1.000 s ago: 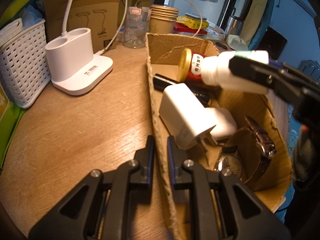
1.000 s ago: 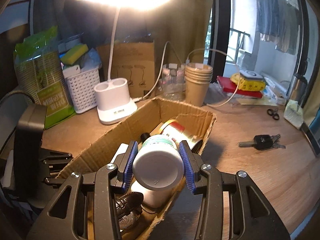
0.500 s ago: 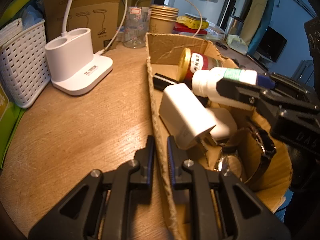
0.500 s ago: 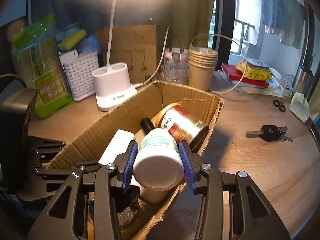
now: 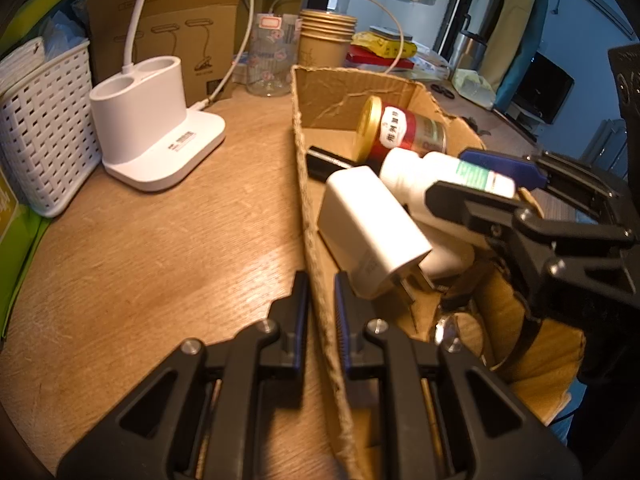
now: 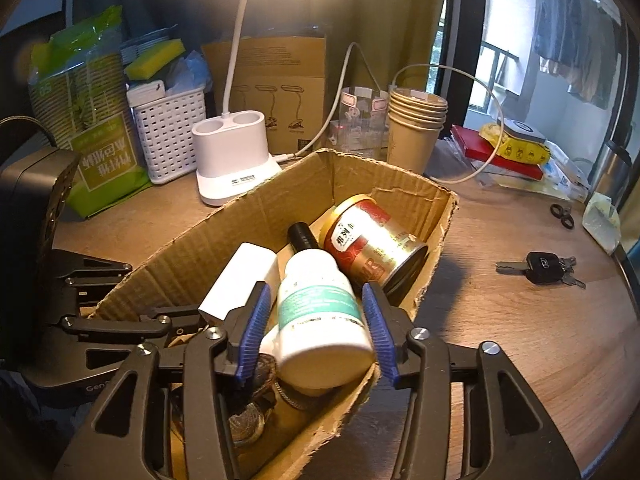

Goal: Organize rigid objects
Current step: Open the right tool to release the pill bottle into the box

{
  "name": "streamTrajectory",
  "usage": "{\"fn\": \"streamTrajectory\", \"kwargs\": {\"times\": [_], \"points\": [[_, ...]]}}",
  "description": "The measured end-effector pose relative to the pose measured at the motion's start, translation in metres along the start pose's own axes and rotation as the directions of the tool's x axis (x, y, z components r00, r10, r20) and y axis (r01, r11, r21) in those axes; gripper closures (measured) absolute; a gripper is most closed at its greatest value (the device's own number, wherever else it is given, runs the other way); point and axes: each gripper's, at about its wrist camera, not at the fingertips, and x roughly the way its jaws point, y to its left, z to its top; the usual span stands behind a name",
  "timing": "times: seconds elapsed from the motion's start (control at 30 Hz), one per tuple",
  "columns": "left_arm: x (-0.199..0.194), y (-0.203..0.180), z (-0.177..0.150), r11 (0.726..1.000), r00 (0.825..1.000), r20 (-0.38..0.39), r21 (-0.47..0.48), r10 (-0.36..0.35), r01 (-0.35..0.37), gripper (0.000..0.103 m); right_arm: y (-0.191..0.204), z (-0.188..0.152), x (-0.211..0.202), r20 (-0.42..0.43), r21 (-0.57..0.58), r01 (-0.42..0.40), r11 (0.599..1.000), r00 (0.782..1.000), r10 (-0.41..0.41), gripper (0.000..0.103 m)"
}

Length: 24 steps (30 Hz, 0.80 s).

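The left claw is staying clamped on the cardboard box wall. Inside, the white bottle is lying on a charger; it looks light, stiff and slippery, best gripped mid-body. The right claw has just been opening, pads apart.

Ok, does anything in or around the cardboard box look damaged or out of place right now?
The cardboard box has torn, ragged rims, and the left claw is shut on its side wall. Inside, the white bottle lies tilted across the white charger, between the right claw's just-opened jaws. A key bunch still lies outside on the table.
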Motion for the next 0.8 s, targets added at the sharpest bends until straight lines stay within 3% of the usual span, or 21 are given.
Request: {"fn": "streamTrajectory", "kwargs": {"times": [0.13,0.47,0.8], "points": [[0.0,0.0,0.0,1.0,1.0,0.0,0.0,0.0,0.0,0.089,0.004,0.0,-0.004,0.013,-0.009,-0.017,1.0,1.0,0.017,0.038],[0.0,0.0,0.0,1.0,1.0,0.0,0.0,0.0,0.0,0.089,-0.004,0.004,-0.024,0.062,0.023,-0.013,1.0,0.998,0.011,0.038],[0.0,0.0,0.0,1.0,1.0,0.0,0.0,0.0,0.0,0.089,-0.044,0.006,-0.041,0.103,0.114,0.088,0.99,0.99,-0.1,0.038]]}}
